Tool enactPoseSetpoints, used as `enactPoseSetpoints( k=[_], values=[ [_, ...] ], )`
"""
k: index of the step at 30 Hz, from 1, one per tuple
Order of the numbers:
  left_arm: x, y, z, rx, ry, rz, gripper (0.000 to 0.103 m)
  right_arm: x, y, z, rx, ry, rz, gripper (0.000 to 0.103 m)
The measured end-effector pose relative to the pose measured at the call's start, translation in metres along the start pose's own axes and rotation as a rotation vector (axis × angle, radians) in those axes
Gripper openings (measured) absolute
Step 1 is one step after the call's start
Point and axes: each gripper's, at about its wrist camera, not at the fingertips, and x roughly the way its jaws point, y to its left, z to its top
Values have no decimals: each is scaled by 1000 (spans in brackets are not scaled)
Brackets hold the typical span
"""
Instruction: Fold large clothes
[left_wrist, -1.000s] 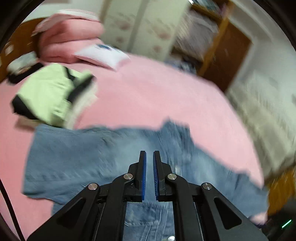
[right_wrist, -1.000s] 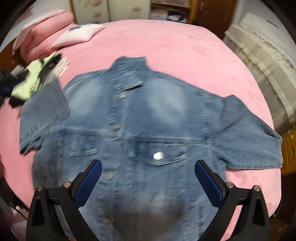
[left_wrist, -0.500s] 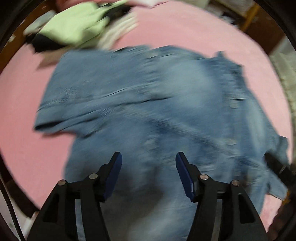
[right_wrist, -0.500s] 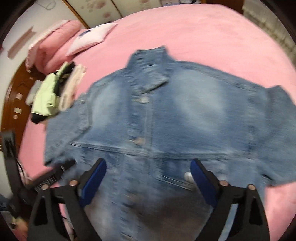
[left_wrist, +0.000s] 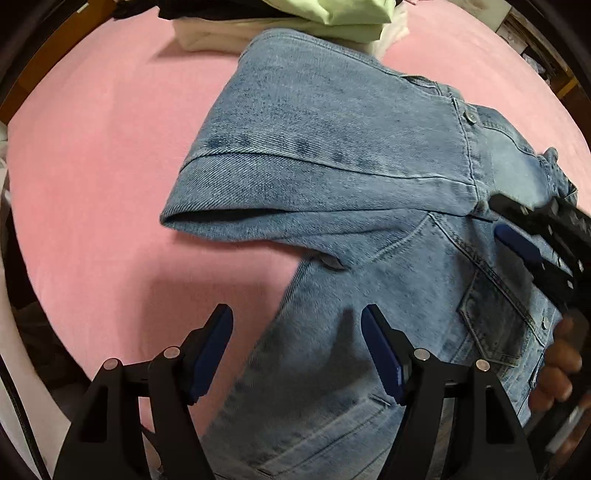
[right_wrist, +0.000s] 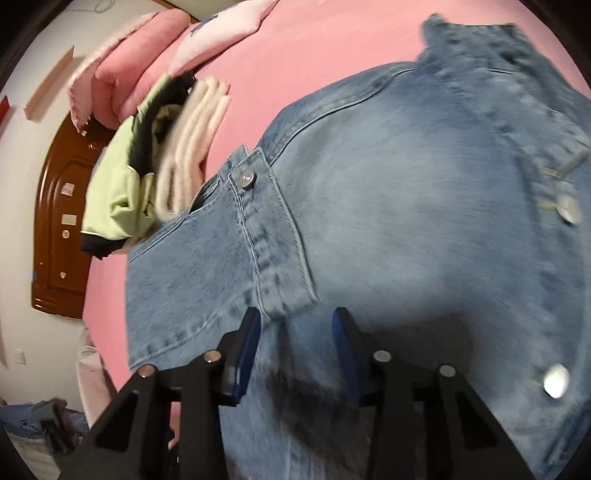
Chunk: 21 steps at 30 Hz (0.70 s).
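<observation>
left gripper: jaws just opened, lowered over denim jacket side edge | right gripper: jaws just narrowed, brought close above jacket's cuff

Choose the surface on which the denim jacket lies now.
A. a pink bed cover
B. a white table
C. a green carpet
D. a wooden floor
A: the denim jacket is spread flat on the pink bed cover, which shows around its sleeve and hem in both wrist views.
</observation>
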Motion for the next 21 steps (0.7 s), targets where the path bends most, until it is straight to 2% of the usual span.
enactPoseSetpoints(
  k=[3, 4, 5, 7, 10, 14, 16, 17, 21],
  values=[
    [8, 7, 3, 19, 14, -4, 70, 12, 6, 10, 25, -7, -11, 39],
    [11, 10, 4, 23, 21, -4, 70, 16, 8, 13, 29, -5, -18, 34],
    [14, 13, 4, 26, 31, -4, 70, 18, 10, 16, 31, -7, -28, 20],
    [20, 17, 5, 27, 42, -7, 70, 20, 12, 21, 41, 0, -14, 12],
    [28, 19, 3, 32, 45, -6, 70, 4, 12, 20, 21, -45, -9, 10],
    [29, 25, 2, 44, 41, 5, 70, -44, 22, 18, -1, -166, -12, 10],
    [30, 29, 2, 53, 35, 17, 70, -84, 25, 16, -29, -247, -31, 10],
    [32, 19, 4, 57, 29, 22, 70, -104, 24, 15, -43, -283, -39, 9],
    [32, 19, 1, 69, 2, 51, 70, -180, 0, 4, -32, -408, -93, 9]
  ],
)
